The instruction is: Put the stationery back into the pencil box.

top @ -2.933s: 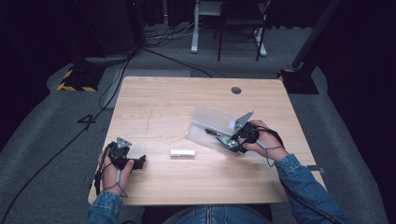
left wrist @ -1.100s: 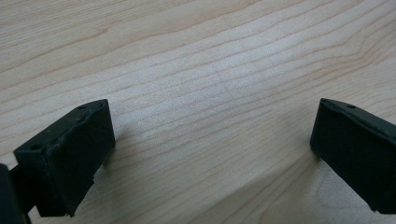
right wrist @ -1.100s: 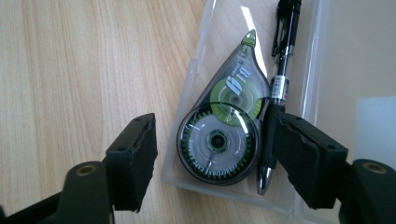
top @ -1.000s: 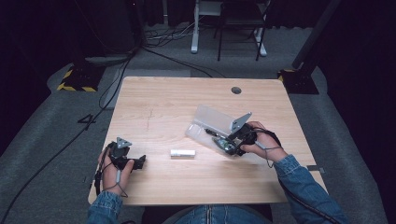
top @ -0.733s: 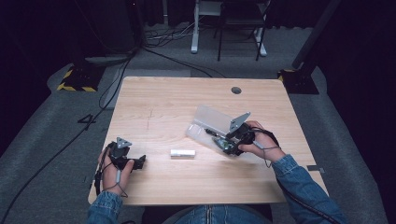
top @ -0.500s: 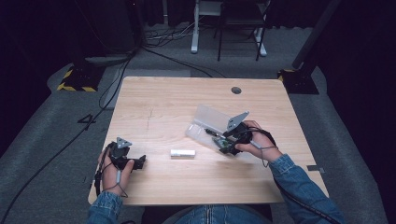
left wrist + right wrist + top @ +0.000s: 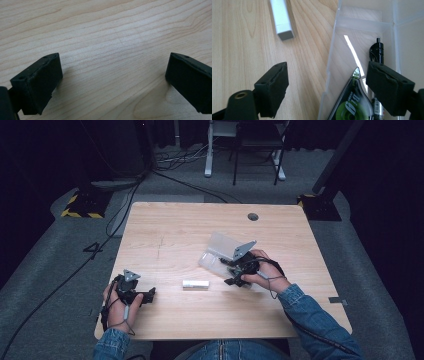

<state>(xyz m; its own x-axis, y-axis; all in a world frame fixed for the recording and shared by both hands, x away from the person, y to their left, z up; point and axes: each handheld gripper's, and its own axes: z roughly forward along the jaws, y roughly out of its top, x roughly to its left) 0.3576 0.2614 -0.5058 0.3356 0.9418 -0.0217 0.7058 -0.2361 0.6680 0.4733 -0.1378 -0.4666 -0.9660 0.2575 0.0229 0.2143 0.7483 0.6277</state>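
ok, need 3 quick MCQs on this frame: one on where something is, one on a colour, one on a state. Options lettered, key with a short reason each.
1. Where does the white stick lie?
A. inside the clear box
B. on the bare table between the two grippers
C. on the floor

2. What colour is the pen in the clear box?
A. black
B. red
C. yellow

3. How do the right gripper jaws stand?
A. shut on the pen
B. shut on the white stick
C. open, astride the box wall

Key: B, the high view shows it on the wood of the table, apart from the box; A, the right gripper view shows a black barrel and clip; C, the jaws have just been opening, pressing on nothing.
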